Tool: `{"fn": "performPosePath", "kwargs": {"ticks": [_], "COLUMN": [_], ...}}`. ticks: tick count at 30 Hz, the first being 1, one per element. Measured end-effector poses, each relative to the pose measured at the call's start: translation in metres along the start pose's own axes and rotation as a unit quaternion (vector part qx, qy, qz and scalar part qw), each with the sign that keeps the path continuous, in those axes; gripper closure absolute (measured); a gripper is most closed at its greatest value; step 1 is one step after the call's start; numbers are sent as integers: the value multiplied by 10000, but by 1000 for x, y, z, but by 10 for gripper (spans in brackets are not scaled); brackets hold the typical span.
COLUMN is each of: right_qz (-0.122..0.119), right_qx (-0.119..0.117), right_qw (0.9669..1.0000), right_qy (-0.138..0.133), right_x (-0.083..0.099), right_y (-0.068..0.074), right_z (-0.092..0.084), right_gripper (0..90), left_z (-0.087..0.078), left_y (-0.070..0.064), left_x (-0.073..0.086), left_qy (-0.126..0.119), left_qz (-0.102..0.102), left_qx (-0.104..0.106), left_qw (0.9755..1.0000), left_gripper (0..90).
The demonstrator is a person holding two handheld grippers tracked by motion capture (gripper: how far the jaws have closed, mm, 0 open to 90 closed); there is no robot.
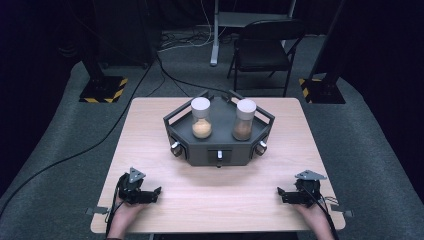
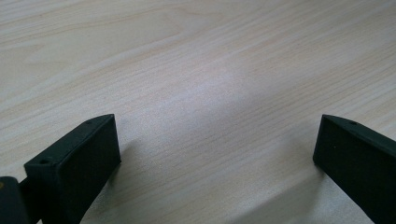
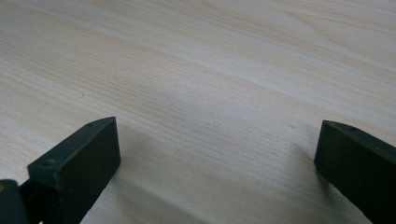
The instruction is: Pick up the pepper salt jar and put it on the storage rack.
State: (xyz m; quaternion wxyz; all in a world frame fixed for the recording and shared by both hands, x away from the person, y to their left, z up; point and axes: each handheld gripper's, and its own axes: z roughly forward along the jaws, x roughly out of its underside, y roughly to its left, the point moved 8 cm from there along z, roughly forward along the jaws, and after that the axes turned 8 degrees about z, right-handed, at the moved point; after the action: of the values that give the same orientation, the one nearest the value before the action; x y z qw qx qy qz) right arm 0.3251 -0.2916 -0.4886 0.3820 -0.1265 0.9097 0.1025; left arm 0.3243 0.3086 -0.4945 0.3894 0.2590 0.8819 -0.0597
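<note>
Jaws spread wide on the left black hand-held gripper (image 1: 156, 192), nothing between them but bare light wooden table (image 2: 201, 84). Same on the right black hand-held gripper (image 1: 281, 193): wide apart, holding nothing, low over the tabletop. Both near the table's front edge, well apart from the dark hexagonal tray (image 1: 218, 150) mid-table, carrying an orange-filled clear jar (image 1: 201, 119) beside a brown-filled clear jar (image 1: 244, 120).

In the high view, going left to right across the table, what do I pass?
Left gripper → jar with a white lid and orange powder → jar with brown powder → right gripper. Both jars stand on the dark tray; both grippers rest open at the near edge.
</note>
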Motion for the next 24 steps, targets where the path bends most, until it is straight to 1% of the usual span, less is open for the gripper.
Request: {"fn": "performPosePath", "kwargs": {"ticks": [24], "right_qz": [-7], "right_qx": [-19], "right_qw": [10000], "right_qy": [-8], "right_x": [0], "right_y": [0], "right_z": [1], "right_gripper": [0], "left_z": [0], "left_y": [0], "left_x": [0], "left_qy": [-2], "left_qz": [2], "left_qx": [4], "left_qw": [10000], "left_gripper": [2]}}
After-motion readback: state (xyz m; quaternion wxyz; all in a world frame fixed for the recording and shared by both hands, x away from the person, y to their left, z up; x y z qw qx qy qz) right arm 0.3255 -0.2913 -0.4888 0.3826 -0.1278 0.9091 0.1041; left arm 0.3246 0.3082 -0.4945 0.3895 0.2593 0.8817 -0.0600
